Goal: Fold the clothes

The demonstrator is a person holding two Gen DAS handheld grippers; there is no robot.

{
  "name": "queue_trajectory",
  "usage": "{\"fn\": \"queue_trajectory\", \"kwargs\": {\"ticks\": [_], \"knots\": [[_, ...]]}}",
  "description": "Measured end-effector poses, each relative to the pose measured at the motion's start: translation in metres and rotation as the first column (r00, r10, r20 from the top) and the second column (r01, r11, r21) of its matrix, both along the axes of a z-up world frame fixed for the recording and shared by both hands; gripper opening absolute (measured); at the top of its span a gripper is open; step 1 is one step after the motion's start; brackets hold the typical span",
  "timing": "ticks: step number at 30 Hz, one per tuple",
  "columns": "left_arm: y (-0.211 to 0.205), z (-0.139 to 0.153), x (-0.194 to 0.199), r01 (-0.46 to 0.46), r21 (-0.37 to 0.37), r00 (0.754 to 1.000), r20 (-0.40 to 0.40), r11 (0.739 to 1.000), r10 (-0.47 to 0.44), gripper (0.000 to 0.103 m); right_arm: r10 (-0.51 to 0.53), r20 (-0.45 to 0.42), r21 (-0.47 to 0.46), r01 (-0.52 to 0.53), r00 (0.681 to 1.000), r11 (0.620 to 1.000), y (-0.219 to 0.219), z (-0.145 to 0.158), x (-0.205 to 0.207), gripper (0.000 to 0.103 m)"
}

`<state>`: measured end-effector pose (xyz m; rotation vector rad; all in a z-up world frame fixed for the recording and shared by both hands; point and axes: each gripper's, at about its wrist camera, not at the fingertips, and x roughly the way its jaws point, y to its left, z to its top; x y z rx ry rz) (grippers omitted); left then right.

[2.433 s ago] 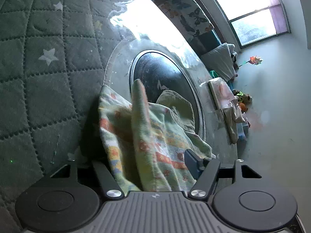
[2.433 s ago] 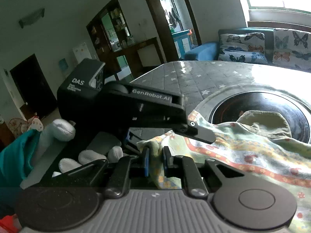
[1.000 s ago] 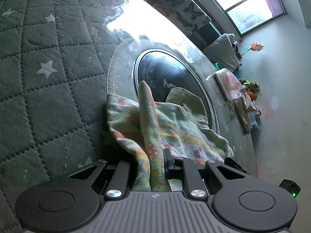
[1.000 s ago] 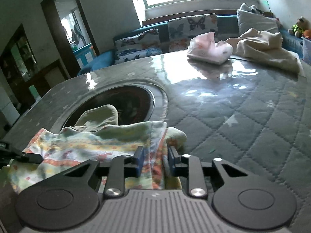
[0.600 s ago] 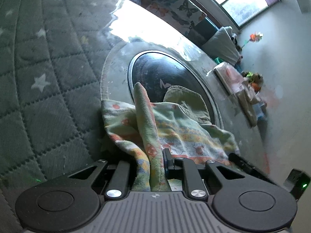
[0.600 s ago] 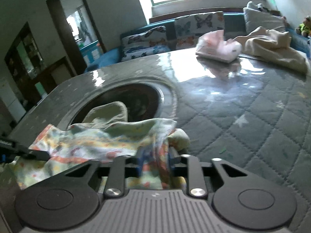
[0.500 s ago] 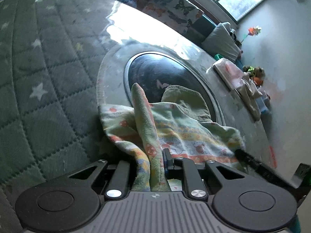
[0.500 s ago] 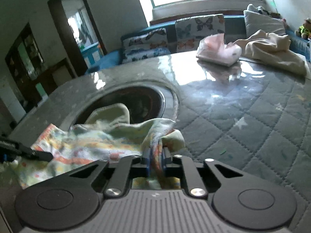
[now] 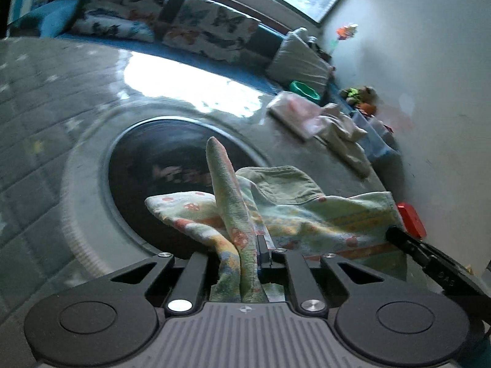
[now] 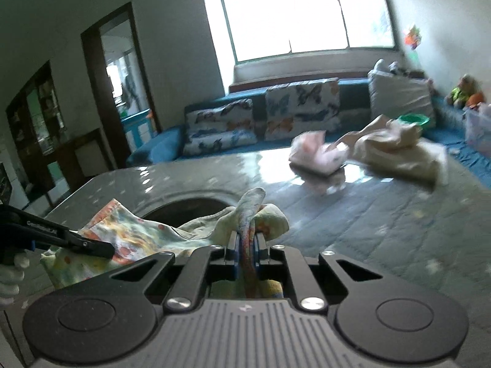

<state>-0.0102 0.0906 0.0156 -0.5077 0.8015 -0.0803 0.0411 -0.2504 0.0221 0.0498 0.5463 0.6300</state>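
Bright window (image 10: 310,15) across the far wall, daylight washing out the panes and glaring off the glossy quilted grey table cover (image 10: 383,220) – star pattern, stitched squares. Below the window a blue sofa (image 10: 159,144) with butterfly-print cushions (image 10: 302,104) and a plain grey pillow (image 10: 399,98). Pale walls (image 9: 429,61); a pinwheel (image 10: 412,38) near the right corner. Dark-framed doorway (image 10: 118,70) at left, a dark wooden cabinet (image 10: 33,122) beside it. Stuffed toys (image 10: 465,92) on the sofa's right end – details blurred
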Motion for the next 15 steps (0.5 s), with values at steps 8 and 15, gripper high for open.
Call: {"fn": "queue_trajectory", "kwargs": {"ticks": [8, 15], "knots": [[-0.045, 0.018, 0.033, 0.113, 0.032, 0.993, 0.034, 0.993, -0.114, 0.011, -0.116, 0.069, -0.015, 0.117, 0.991, 0.993, -0.047, 0.025, -0.008, 0.008], [-0.089, 0.031, 0.059, 0.206, 0.084, 0.977, 0.043, 0.975, -0.21, 0.011, -0.205, 0.118, -0.021, 0.209, 0.972, 0.978, -0.083, 0.043, -0.013, 0.008]]}}
